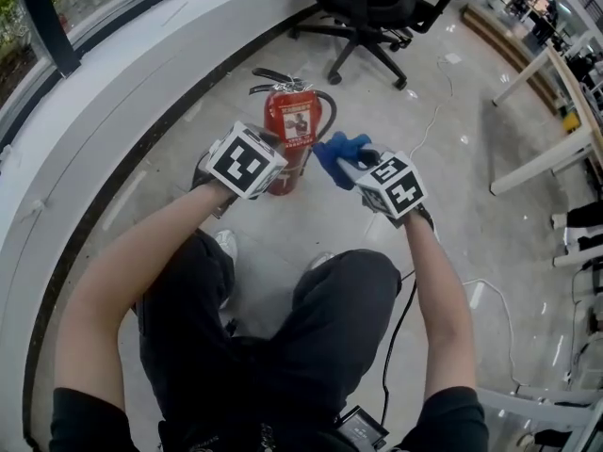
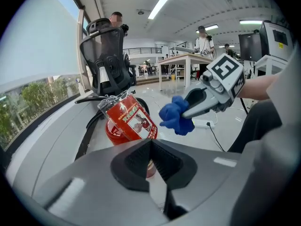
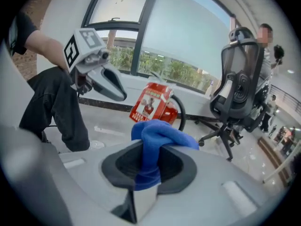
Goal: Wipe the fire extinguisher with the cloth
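Since your left claw (image 3: 120, 93) carries its marker cube (image 1: 247, 161) across the lower body of the fire extinguisher (image 1: 294, 121) in the head view, you can't see there whether claw and cylinder touch. The right gripper view puts the claw tips near the red body, but contact stays unclear. Your left gripper view cuts off the extinguisher's base behind the claw housing, and the label print is too small to read.

Your left claw is released: its pads stand a narrow gap apart with nothing between them, and a sliver of red shows beyond. Your right claw (image 3: 148, 160) is clenched on the cloth (image 1: 339, 155), a blue bunch spilling past the tips, near the extinguisher's upper right side but apart from it.

Count one extinguisher, standing on the pale floor (image 1: 471, 111) beside the curved white sill (image 1: 113, 92), one cloth and two claws. One black hose (image 1: 330, 111) loops off the extinguisher's right side. One black office chair (image 1: 363, 8) stands behind it, well apart. A black cable (image 1: 400, 323) trails on the floor by your right leg. At least two people (image 2: 203, 37) stand far back, small and indistinct.
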Demonstrator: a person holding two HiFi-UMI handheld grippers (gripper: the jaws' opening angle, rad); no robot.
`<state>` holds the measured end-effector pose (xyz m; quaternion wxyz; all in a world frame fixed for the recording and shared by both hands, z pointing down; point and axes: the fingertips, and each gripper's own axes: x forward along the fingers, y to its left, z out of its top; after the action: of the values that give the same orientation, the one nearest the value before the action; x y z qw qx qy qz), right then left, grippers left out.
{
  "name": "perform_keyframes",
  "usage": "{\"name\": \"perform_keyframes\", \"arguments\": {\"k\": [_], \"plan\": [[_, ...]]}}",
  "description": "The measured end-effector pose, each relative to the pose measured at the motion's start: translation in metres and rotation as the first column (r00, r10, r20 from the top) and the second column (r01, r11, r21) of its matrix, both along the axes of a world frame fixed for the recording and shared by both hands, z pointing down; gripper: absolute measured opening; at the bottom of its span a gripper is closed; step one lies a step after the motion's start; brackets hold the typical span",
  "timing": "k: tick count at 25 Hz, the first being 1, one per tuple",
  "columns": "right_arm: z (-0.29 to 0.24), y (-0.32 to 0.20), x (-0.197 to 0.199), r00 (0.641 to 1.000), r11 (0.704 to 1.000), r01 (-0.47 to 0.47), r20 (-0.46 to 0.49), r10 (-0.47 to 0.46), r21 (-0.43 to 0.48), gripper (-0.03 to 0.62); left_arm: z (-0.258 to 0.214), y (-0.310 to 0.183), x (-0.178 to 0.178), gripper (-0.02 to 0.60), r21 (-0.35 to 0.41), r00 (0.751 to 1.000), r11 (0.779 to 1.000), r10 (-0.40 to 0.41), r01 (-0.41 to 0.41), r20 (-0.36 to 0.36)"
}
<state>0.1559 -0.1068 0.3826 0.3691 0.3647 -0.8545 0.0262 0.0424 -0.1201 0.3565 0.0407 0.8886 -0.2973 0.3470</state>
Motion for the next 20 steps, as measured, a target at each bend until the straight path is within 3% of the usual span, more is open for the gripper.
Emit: {"name": "perform_keyframes", "arguments": {"k": [4,10,14,20], "plan": [[-0.062,-0.019,-0.009,0.999,0.993,-0.01,0.054,0.004,0.113,0.067,-0.009,0.001,0.0,0.006,0.022,1.0,1.0,-0.008,0.008,-0.021],[-0.108,-0.044,-0.075,0.992,0.974,0.08,0.08,-0.099,0.21,0.067,-0.013,0.004,-0.021,0.006,0.03,0.999,0.999,-0.041,0.042,-0.032],[-0.09,-0.058,-0.118,0.985,0.973,0.143,0.066,-0.157,0.181,0.067,-0.004,0.0,-0.043,0.006,0.011,0.997,0.997,-0.073,0.073,-0.025],[-0.051,-0.059,-0.134,0.976,0.971,0.204,0.047,-0.211,0.123,0.067,0.006,-0.007,-0.061,0.006,-0.021,0.995,0.995,-0.094,0.094,-0.029]]}}
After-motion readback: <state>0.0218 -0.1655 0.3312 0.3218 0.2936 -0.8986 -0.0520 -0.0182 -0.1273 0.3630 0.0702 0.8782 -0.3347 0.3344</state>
